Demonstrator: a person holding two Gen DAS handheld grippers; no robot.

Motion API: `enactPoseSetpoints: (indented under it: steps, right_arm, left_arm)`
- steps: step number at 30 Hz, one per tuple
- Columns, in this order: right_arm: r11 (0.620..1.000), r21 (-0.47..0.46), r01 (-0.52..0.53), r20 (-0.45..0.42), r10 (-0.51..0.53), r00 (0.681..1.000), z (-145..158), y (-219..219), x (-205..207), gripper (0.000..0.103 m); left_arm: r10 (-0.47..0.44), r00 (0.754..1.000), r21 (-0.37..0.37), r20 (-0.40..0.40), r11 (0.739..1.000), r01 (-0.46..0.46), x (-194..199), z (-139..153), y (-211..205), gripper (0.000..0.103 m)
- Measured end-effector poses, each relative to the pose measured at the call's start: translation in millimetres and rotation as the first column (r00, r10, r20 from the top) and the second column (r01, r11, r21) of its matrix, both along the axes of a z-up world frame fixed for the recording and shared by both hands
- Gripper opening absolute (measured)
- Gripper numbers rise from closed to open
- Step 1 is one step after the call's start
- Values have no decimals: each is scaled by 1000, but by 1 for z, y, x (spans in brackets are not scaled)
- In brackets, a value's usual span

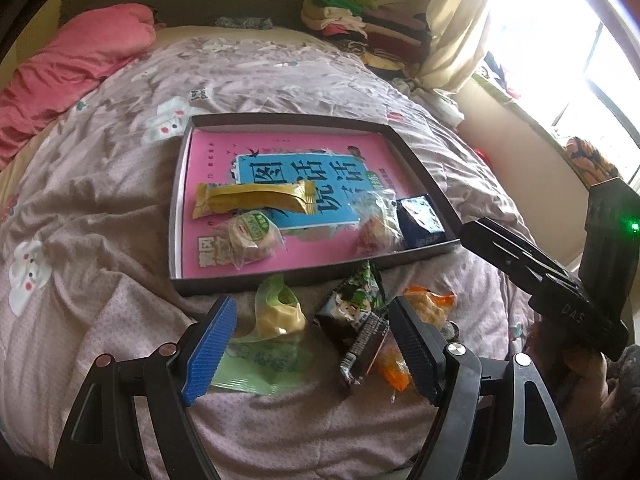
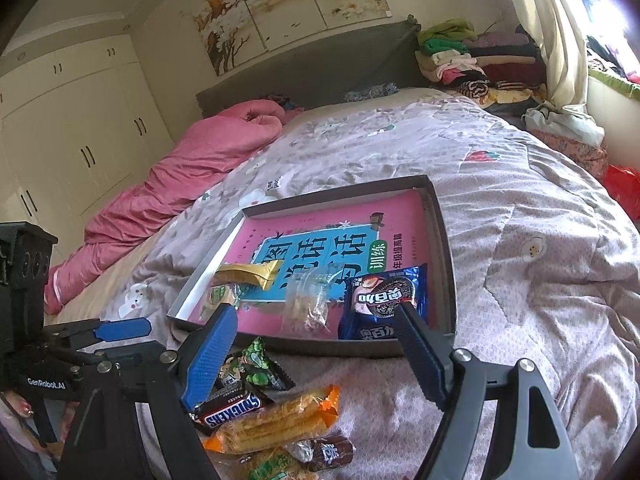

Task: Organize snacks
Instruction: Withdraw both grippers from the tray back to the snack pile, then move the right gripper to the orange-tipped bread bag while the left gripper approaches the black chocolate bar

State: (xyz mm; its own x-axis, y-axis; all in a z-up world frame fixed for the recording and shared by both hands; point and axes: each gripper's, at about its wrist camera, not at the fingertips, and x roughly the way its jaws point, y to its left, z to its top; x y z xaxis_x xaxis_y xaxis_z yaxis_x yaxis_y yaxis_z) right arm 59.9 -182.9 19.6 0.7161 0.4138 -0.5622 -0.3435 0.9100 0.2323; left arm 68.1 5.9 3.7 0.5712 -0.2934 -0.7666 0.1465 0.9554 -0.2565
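A shallow dark tray (image 1: 420, 162) (image 2: 444, 240) lined with a pink and blue book lies on the bed. In it are a gold bar (image 1: 252, 198) (image 2: 250, 274), a round green-labelled cake (image 1: 252, 236), a clear bag of snack (image 1: 376, 224) (image 2: 306, 304) and a blue Oreo pack (image 1: 420, 220) (image 2: 384, 304). Loose snacks lie in front: a pale green packet (image 1: 276, 316), a dark cartoon packet (image 1: 352, 300) (image 2: 250, 364), a Snickers (image 2: 228, 408), an orange packet (image 2: 276, 420) (image 1: 428, 304). My left gripper (image 1: 310, 354) is open above the loose snacks. My right gripper (image 2: 316, 356) is open above the tray's near edge.
The bed has a lilac patterned quilt (image 1: 120, 280) (image 2: 520, 280). A pink duvet (image 1: 60, 76) (image 2: 180, 184) lies at the far left. Folded clothes (image 1: 360, 20) (image 2: 480, 60) are stacked by the headboard. A window and curtain (image 1: 540, 40) are at right, wardrobes (image 2: 72, 132) at left.
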Motion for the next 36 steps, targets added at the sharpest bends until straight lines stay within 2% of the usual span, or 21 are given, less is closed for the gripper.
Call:
enactPoseSetpoints:
  steps: [19, 36]
  right_arm:
    - [1000, -14, 28, -27, -28, 999, -3, -6, -13, 80]
    - [998, -43, -56, -87, 52, 995, -12, 8, -31, 80]
  left_arm:
    - [-89, 994, -17, -62, 996, 88, -4, -17, -19, 79]
    - [-99, 986, -15, -134, 995, 98, -3, -38, -21, 79]
